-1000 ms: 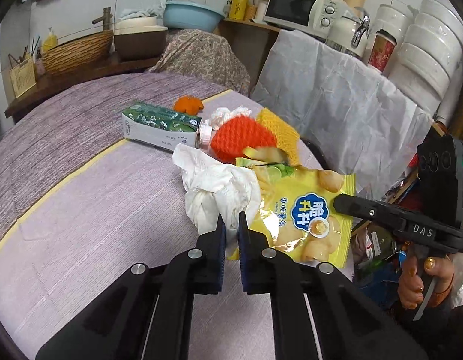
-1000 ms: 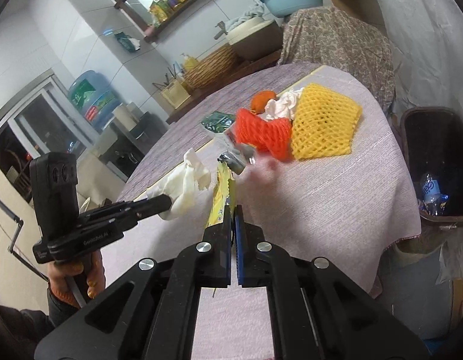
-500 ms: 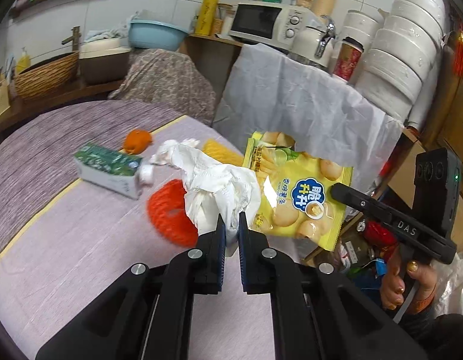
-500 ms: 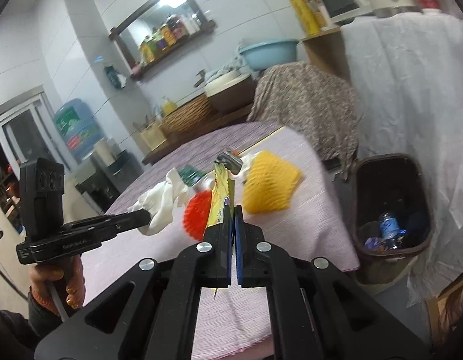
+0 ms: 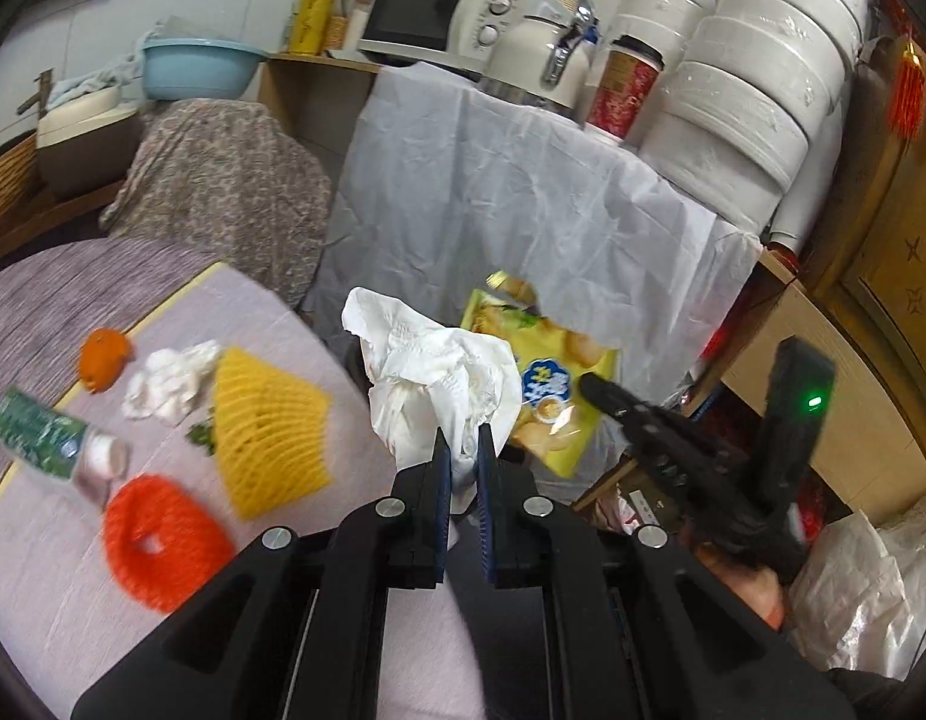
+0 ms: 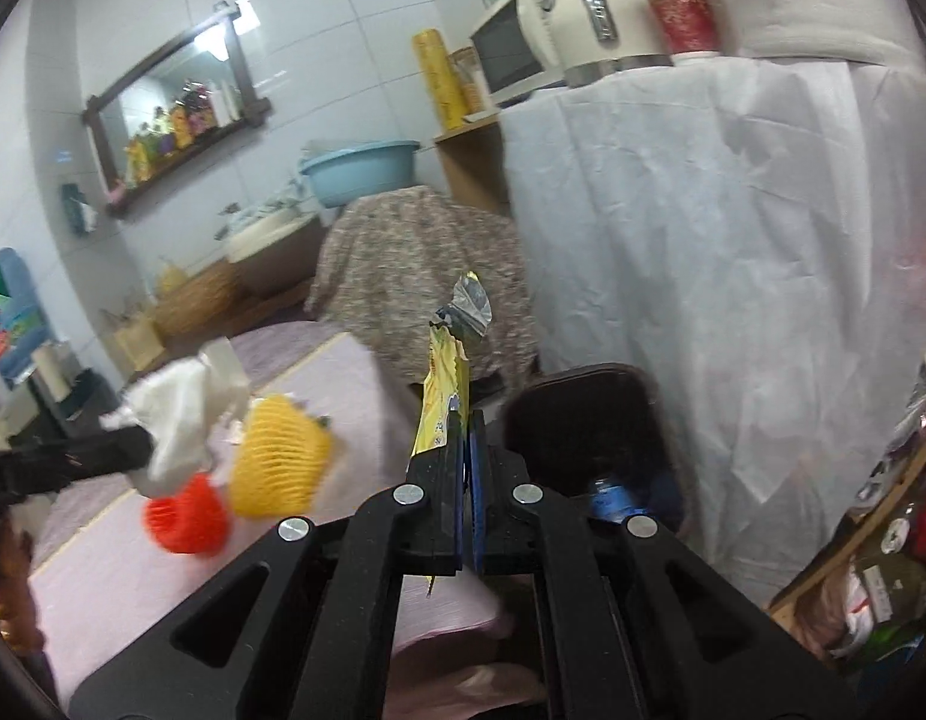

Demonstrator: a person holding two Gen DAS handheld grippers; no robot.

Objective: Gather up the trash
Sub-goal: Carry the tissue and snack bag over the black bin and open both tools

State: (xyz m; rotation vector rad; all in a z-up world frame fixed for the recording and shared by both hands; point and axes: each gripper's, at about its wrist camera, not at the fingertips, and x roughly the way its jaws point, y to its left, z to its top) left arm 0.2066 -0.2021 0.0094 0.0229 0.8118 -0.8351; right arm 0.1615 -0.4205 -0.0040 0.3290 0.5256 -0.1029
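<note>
The left gripper (image 5: 461, 447) has its fingers closed on a crumpled white tissue (image 5: 439, 378), held in the air past the counter's (image 5: 55, 588) far edge. The right gripper (image 6: 463, 426) pinches a yellow chip bag (image 6: 442, 396) edge-on, above a dark trash bin (image 6: 589, 420) that stands on the floor beside the counter. On the counter near that edge lie a yellow foam net (image 5: 265, 420), a red foam net (image 5: 163, 540), another tissue wad (image 5: 169, 384), what looks like an orange peel (image 5: 103, 357), and a green carton (image 5: 37, 435).
</note>
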